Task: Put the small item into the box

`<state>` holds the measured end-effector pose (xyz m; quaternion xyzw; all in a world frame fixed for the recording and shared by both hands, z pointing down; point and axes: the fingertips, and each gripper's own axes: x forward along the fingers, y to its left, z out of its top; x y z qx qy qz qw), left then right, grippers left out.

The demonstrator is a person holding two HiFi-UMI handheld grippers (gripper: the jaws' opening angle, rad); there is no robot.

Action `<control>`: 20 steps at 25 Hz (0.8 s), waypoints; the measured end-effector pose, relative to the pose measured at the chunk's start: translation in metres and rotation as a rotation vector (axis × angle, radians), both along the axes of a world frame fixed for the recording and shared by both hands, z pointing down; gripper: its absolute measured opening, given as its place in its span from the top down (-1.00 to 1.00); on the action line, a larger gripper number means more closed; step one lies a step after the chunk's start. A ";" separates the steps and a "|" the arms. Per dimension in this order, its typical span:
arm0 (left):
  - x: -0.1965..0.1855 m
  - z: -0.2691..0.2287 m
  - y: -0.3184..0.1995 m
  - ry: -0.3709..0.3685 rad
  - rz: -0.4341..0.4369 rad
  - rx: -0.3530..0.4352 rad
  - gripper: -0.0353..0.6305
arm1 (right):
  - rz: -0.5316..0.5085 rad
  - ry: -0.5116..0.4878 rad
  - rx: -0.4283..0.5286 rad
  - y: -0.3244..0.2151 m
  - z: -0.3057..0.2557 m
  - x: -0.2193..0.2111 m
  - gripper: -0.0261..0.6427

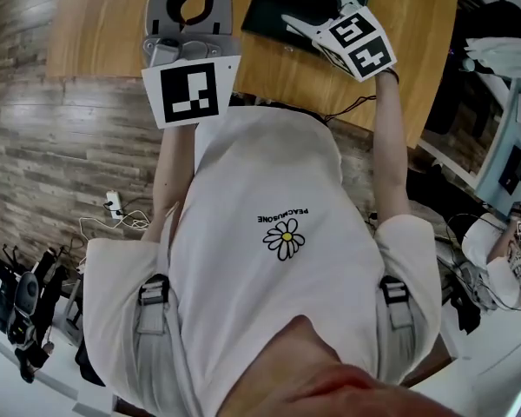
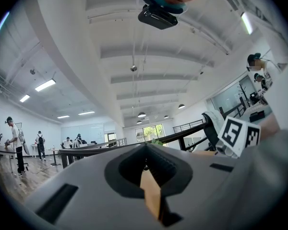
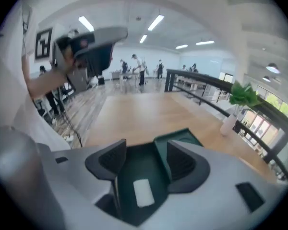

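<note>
The right gripper [image 3: 145, 159] has its two jaws wide apart. They hold nothing. Right under the gap between them lies the small item [image 3: 143, 193], a little white block. It lies flat on the bottom of the dark green box [image 3: 182, 134], and the jaws do not touch it.

The box sits on the far right part of the wooden table [image 3: 139, 114]. The right gripper hangs just over it.

The left gripper [image 2: 145, 164] is off to the left, away from the box. Its jaws are closed together with nothing in them. It points up at the ceiling and has no job right now.

So the main part looks done: the small item is inside the box and let go. I think all that is left is to lift the right gripper up and away without bumping the box.
</note>
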<state>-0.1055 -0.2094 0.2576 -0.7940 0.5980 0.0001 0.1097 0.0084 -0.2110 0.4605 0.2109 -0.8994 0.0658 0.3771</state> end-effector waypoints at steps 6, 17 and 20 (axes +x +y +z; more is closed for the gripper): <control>0.012 -0.018 0.005 0.008 0.023 0.038 0.85 | 0.119 -0.412 0.210 -0.013 -0.132 -0.012 0.31; 0.034 -0.039 0.017 0.011 0.077 0.080 0.85 | 0.381 -0.712 0.471 0.005 -0.211 0.039 0.90; 0.041 -0.040 0.020 0.013 0.094 0.080 0.85 | 0.496 -0.753 0.513 0.011 -0.207 0.060 0.90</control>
